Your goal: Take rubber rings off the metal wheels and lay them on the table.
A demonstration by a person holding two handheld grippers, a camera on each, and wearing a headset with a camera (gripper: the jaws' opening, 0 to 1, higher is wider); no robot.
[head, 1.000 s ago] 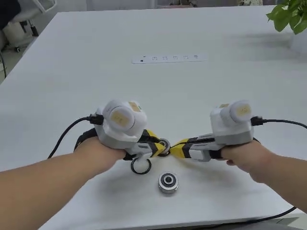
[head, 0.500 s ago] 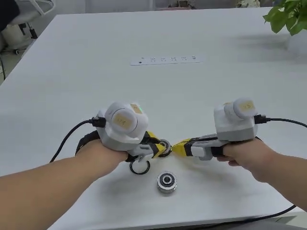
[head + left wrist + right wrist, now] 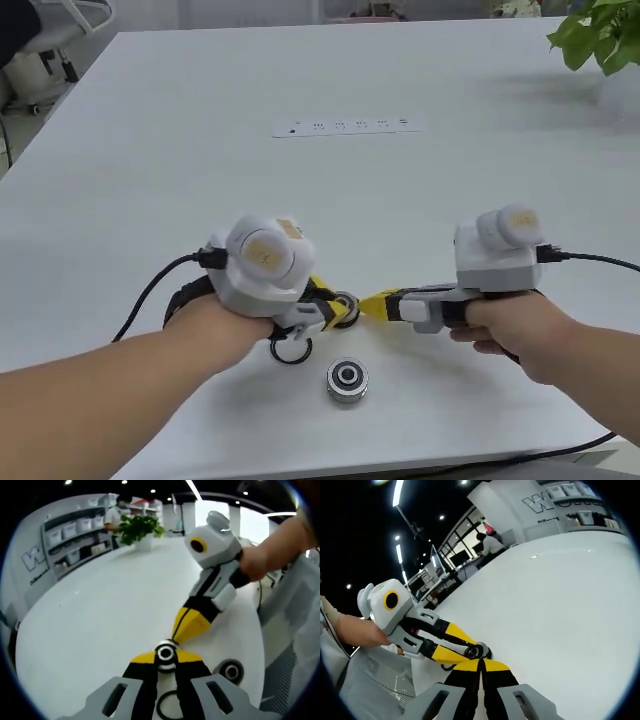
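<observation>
An office-like workroom: broad white table (image 3: 300, 190), shelves of bins (image 3: 75, 542), potted plant (image 3: 140, 529), office chair (image 3: 62, 28).

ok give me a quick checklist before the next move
1. Grip: left claw clamped on the held wheel: ok.
2. Contact: right claw shut, tip at that wheel: ok.
3. Whether the right claw has pinched anything: cannot tell.
4. Bare table to lay a ring on: ok.
5. Clearance: loose ring and second wheel lie just below the claws and may get knocked: not ok.
</observation>
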